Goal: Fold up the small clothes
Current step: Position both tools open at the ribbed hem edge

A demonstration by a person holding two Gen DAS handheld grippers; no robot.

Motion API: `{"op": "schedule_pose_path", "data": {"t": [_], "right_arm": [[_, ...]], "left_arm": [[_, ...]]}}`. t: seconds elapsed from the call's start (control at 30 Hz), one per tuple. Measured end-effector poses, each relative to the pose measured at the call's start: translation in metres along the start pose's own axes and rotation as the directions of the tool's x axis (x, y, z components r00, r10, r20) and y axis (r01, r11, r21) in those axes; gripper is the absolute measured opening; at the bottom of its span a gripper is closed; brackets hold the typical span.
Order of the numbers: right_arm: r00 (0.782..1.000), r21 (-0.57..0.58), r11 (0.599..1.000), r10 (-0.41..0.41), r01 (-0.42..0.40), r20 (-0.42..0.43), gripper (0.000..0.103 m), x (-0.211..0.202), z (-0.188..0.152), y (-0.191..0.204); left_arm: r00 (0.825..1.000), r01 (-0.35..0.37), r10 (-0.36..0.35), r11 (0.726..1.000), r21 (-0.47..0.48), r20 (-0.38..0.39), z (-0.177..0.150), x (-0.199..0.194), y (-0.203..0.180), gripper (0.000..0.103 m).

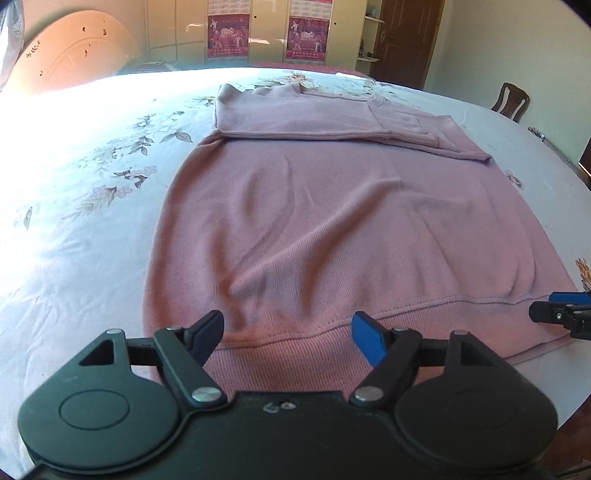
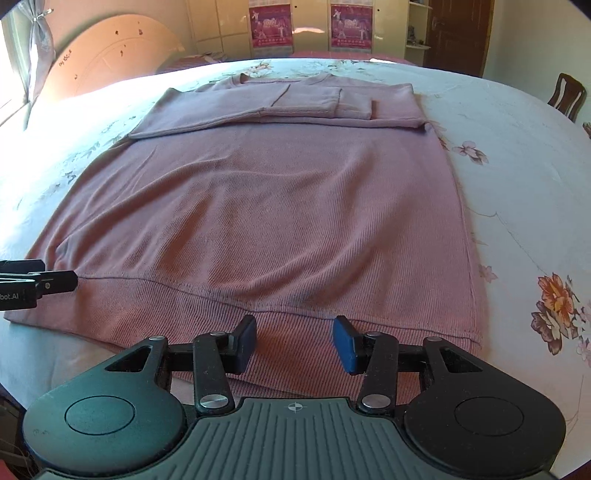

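A pink knit sweater [image 1: 314, 221] lies flat on the flowered bedsheet [image 1: 74, 166], with both sleeves folded across its chest at the far end. Its ribbed hem [image 1: 295, 350] faces me. My left gripper [image 1: 288, 332] hovers open over the left part of the hem, nothing between its fingers. In the right wrist view the same sweater [image 2: 277, 206] fills the middle, and my right gripper [image 2: 295, 339] stands open above the right part of the hem [image 2: 295, 354], apart from the cloth. Each gripper's tip shows at the other view's edge: right gripper [image 1: 565, 314], left gripper [image 2: 37, 284].
The bed's edge runs just under both grippers. A wooden chair [image 1: 511, 101] stands at the far right, a brown door [image 1: 406, 37] and cream wardrobe [image 1: 258, 33] behind the bed. A round board [image 2: 110, 59] leans at the far left by a curtain.
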State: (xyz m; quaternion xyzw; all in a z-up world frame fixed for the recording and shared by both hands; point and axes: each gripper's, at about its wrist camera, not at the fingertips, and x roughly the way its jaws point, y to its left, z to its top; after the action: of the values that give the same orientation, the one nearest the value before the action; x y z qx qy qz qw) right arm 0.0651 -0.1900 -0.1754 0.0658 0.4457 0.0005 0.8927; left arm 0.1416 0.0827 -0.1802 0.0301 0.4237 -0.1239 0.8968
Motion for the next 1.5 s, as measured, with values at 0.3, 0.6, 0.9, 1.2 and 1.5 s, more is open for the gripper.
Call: {"op": "schedule_pose_path", "data": {"t": [0.3,0.6,0.9,1.2,1.5], "right_arm": [[0.993,0.028,0.993,-0.113,0.113,-0.017,0.068,0.003,-0.012,-0.019],[0.993,0.062,0.992,-0.112,0.111,0.029,0.068,-0.017,-0.01,-0.029],[0.979,0.13,0.971,-0.203,0.203,-0.012,0.068,-0.009,-0.01,-0.058],[0.989,0.238,0.96,-0.141,0.145,-0.034,0.068,-0.008,-0.014,-0.073],[0.994,0.265,0.958,-0.102,0.106,-0.03,0.043,-0.012,-0.014,-0.074]], "left_arm": [[0.999,-0.036,0.036,0.999,-0.02,-0.003,-0.011,0.008,0.03,0.075],[0.997,-0.079,0.079,0.997,-0.006,0.003,-0.007,0.001,0.031,0.078],[0.997,-0.076,0.073,0.993,-0.093,-0.038,-0.01,0.01,0.054,0.085],[0.998,-0.036,0.031,0.994,-0.101,-0.06,-0.009,0.011,0.056,0.077],[0.994,0.067,-0.077,0.989,-0.13,-0.073,-0.01,0.005,0.058,0.042]]}}
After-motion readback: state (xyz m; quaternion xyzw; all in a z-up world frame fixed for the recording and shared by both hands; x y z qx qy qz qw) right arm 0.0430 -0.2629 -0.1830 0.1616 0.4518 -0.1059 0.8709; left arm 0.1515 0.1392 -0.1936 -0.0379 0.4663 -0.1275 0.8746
